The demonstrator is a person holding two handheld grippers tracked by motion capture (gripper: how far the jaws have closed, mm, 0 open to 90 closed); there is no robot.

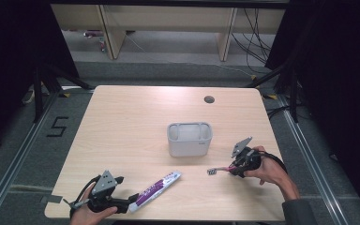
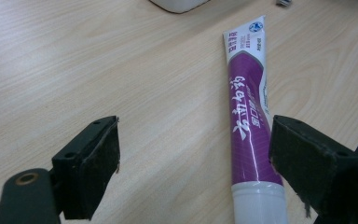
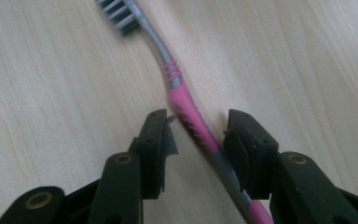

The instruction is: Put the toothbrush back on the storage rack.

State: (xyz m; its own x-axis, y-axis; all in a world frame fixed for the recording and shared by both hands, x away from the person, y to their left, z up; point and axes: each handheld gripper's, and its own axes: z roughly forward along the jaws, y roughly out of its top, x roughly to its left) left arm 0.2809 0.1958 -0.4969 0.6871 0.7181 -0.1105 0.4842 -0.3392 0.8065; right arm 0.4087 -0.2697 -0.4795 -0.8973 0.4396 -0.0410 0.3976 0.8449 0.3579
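Right gripper view gave me the relation that mattered: the toothbrush (image 3: 186, 105) lay flat on the table (image 3: 51, 84) with its pink handle running straight up between the two jaws of my right gripper (image 3: 196, 127), bristle head away from me at the top, tail end passing under the jaw roots. The jaws stood partly open, one on each side of the handle with a little daylight either way, gripping nothing yet. So the long axis ran roughly along the gripper's reach, and I judged a plain closing would catch the handle across its width.

In the high view the left gripper (image 1: 132, 202) sat at the near left edge, wide open and empty, with the toothpaste tube (image 1: 155, 190) lying diagonally just ahead of it, cap end toward the jaws. In the left gripper view the tube (image 2: 251, 126) lay close to the right-hand jaw rather than centred (I'd have wanted to shift across before closing).

The white holder (image 1: 189, 139) stood mid-table, upright and nearer to my right hand (image 1: 268, 169) than to my left.
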